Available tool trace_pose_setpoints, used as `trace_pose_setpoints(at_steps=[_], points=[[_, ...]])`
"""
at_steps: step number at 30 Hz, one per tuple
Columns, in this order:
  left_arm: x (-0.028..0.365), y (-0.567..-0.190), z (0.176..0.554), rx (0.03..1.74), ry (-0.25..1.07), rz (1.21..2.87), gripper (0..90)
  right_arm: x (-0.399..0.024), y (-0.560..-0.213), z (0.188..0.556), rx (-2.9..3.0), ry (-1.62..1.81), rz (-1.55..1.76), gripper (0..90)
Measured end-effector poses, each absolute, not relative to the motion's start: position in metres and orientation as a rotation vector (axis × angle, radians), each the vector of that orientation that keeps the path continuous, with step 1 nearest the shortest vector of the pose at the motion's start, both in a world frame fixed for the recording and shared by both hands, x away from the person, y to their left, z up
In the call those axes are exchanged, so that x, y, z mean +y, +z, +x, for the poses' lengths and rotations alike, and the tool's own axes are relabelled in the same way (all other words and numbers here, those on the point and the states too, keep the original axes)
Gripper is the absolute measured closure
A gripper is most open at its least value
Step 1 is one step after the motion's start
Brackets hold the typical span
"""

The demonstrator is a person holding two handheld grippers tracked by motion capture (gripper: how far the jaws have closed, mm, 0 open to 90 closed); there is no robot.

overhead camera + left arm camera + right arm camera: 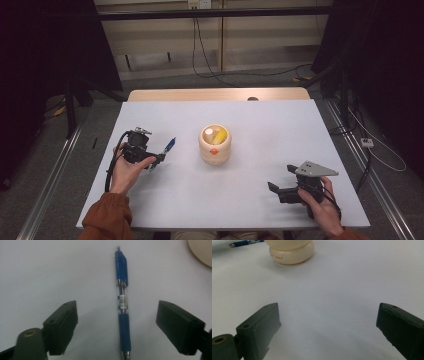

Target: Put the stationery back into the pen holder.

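While the blue pen [123,307] lies flat on the white bench [260,195], it runs up the middle of the left gripper view, its metal tip at the bottom edge and its clip end near the top. Its long axis points straight away along the left gripper [117,327], whose jaws stand wide apart on either side of the barrel, neither touching it, so closing them would likely pinch the pen across its width. In the high view the pen [169,147] sits left of centre, between that gripper [150,159] and the cream wooden pot [215,144]. At lower right, well apart from the pen, the right gripper [281,181] also gapes wide and holds nothing.
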State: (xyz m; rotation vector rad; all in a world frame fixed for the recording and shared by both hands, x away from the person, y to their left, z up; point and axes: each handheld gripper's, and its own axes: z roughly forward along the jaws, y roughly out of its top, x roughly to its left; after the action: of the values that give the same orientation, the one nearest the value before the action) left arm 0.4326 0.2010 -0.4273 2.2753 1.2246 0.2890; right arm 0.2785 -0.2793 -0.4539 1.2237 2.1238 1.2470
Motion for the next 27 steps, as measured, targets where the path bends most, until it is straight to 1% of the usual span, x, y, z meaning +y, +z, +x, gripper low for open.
trace_pose_setpoints(at_steps=[3,5,7,8,10,11,13,14,16,22,27], points=[[0.1995,-0.432,0.4325,1.252,0.281,2.295,32.9,-0.2795,-0.4539,0.2781,2.121,1.252,1.226,4.8],[0.1992,-0.4347,0.4325,1.262,0.252,2.301,38.1,-0.2803,-0.4539,0.278,2.12,1.253,1.222,4.8],[0.1978,-0.4362,0.4311,1.274,0.256,2.306,47.7,-0.2806,-0.4539,0.2778,2.119,1.253,1.222,4.8],[0.1977,-0.4364,0.4308,1.273,0.25,2.31,49.9,-0.2805,-0.4539,0.2778,2.118,1.254,1.222,4.8],[0.1964,-0.4368,0.4296,1.279,0.251,2.323,57.0,-0.2801,-0.4537,0.2777,2.122,1.252,1.221,4.8],[0.1955,-0.4367,0.4288,1.277,0.267,2.331,59.0,-0.2799,-0.4538,0.2777,2.123,1.252,1.22,4.8],[0.1948,-0.4368,0.4276,1.277,0.257,2.323,67.8,-0.2798,-0.4538,0.2778,2.123,1.251,1.221,4.8],[0.1946,-0.4367,0.4272,1.267,0.257,2.334,70.7,-0.2798,-0.4538,0.2779,2.123,1.251,1.223,4.8],[0.193,-0.4365,0.4253,1.244,0.267,2.358,72.3,-0.2798,-0.4539,0.2779,2.124,1.251,1.223,4.8],[0.1921,-0.4368,0.4243,1.27,0.255,2.351,79.2,-0.2798,-0.454,0.2777,2.127,1.251,1.221,4.8],[0.1927,-0.4369,0.4247,1.283,0.25,2.331,80.3,-0.2794,-0.4541,0.2774,2.127,1.252,1.22,4.8]])
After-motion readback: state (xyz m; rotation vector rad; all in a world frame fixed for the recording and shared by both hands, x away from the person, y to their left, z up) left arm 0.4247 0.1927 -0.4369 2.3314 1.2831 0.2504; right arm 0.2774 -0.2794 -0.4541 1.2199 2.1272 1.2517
